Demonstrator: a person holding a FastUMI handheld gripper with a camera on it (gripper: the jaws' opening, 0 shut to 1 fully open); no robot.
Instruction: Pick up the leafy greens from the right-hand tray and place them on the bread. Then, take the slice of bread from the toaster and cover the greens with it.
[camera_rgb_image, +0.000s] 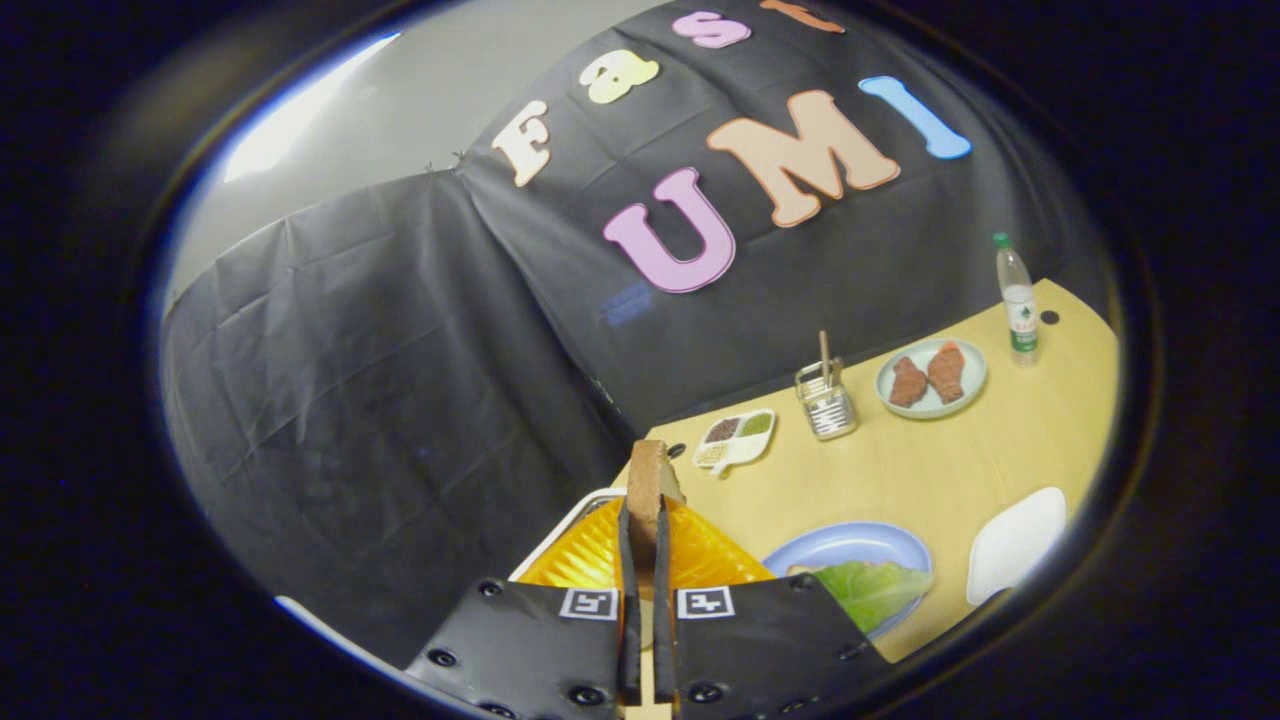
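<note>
One Bread Slice Pinched Edge-On in the Claw

Two fingers of the claw (645, 560) press on a slice of bread (648, 490), held upright and edge-on above the orange toaster (590, 555). Just right of the fingers, leafy greens (872, 590) lie on a blue plate (850, 545) on the worktop (930, 470). Beyond them stand a compartment dish (737, 437), a wire holder (826, 400), a plate of meat (932, 377) and a bottle (1018, 300). An empty white tray (1015, 545) sits right of the greens.

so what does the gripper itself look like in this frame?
The gripper has two wide, flat black body plates with dark screws near the edges. Each plate carries a square black-and-white fiducial marker near its inner top corner. Two thin, narrow fingers run forward, close together.
</note>
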